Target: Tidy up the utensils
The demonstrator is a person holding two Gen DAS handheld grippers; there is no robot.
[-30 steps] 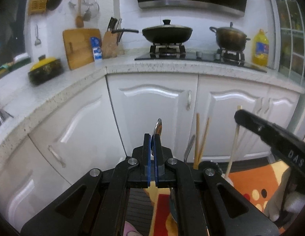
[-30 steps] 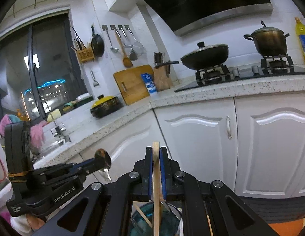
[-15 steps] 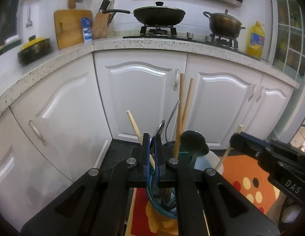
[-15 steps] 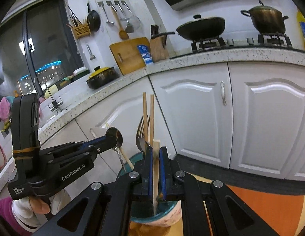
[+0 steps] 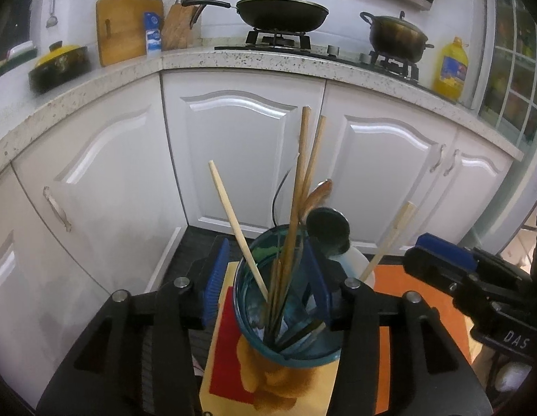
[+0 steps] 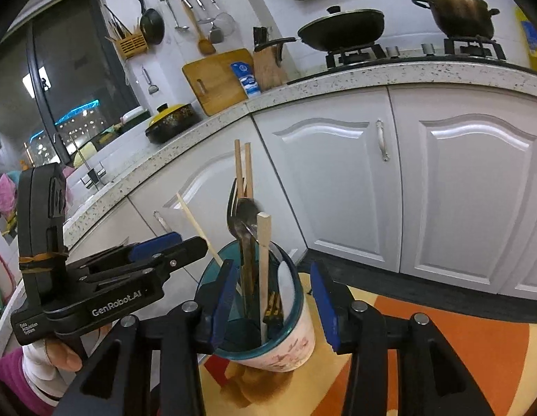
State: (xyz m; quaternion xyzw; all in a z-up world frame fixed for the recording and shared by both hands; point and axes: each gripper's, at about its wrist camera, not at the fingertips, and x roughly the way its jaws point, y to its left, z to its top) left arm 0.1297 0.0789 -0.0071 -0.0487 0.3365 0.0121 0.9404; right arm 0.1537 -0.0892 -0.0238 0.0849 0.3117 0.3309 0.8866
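Left wrist view: the left gripper has its jaws spread wide around the teal cup, which holds chopsticks and a spoon.

Right wrist view: the right gripper jaws also gape, empty, flanking the cup on the orange mat.

A patterned mat — orange, yellow and red — carries the cup; a dark mat lies along the cabinets.
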